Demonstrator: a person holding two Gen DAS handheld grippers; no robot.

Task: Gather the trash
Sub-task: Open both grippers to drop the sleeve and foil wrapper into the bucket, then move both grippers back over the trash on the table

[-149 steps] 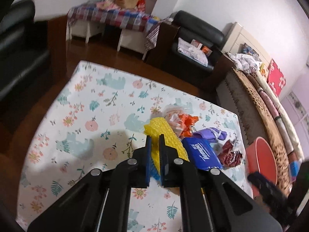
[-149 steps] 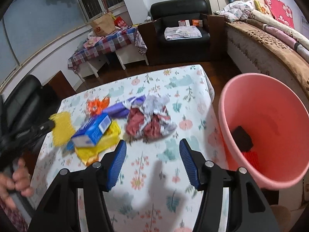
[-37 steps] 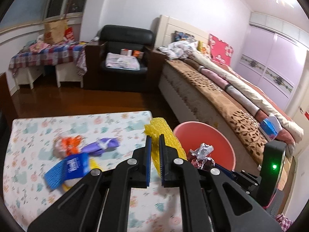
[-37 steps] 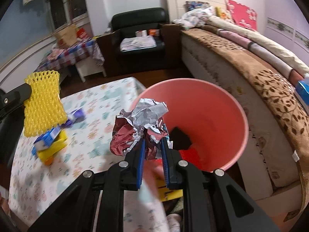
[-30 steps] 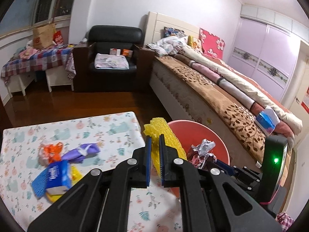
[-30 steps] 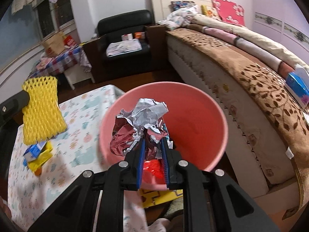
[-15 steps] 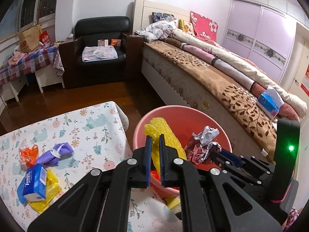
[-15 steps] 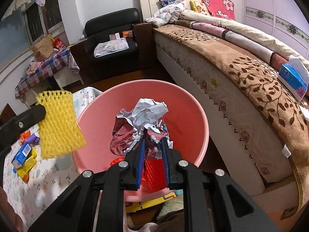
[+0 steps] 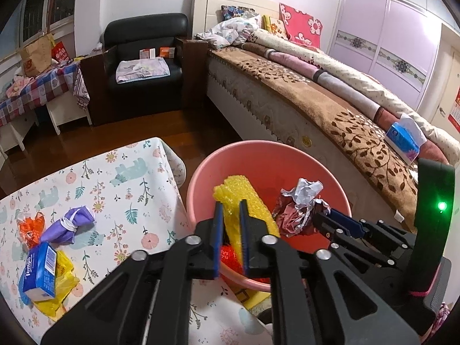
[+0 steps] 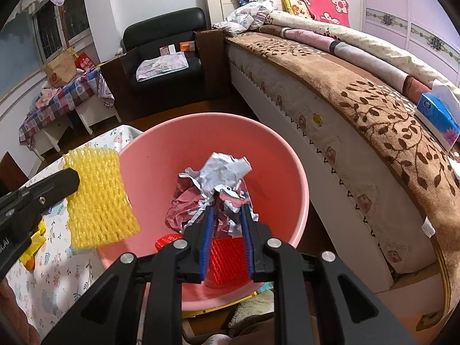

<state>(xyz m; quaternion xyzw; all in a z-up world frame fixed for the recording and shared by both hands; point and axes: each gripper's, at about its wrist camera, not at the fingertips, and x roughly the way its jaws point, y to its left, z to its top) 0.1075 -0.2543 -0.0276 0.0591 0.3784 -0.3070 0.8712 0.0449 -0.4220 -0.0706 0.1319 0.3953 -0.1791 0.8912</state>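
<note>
Biggest thing here is the long bed with the brown leaf-patterned blanket point(image 10: 373, 109) running along the right side. Next to it stands the table with the floral and bear-print white cloth point(image 9: 120, 189), and tucked between table and bed is the round pink plastic bucket point(image 10: 267, 155). A flat red mesh piece point(image 10: 228, 261) lies at the bottom of it.

The left gripper point(image 9: 229, 204) hangs over the near-left part of the bucket with the yellow foam mesh fruit sleeve point(image 9: 244, 195) between its blue pads. Its jaws have just been opening, and in the left wrist view there's a visible gap around the sleeve, so it isn't really clamped anymore. The sleeve is a flat rectangle, long axis roughly up and down, slightly tilted, lower end pointing down toward the bucket; from the right wrist view it overlaps the bucket's left rim.

The right gripper point(image 10: 226, 210) is over the middle of the bucket, nearly closed on the crumpled dark red and silver foil wrapper point(image 10: 218, 184), which sticks up and forward past the fingertips.

Left on the table: a blue Tempo tissue pack point(image 9: 38, 270) sitting on a yellow plastic bag point(image 9: 61, 284), a knotted purple bag point(image 9: 70, 224) just behind it, and a small orange wrapper point(image 9: 30, 227) beside that.
</note>
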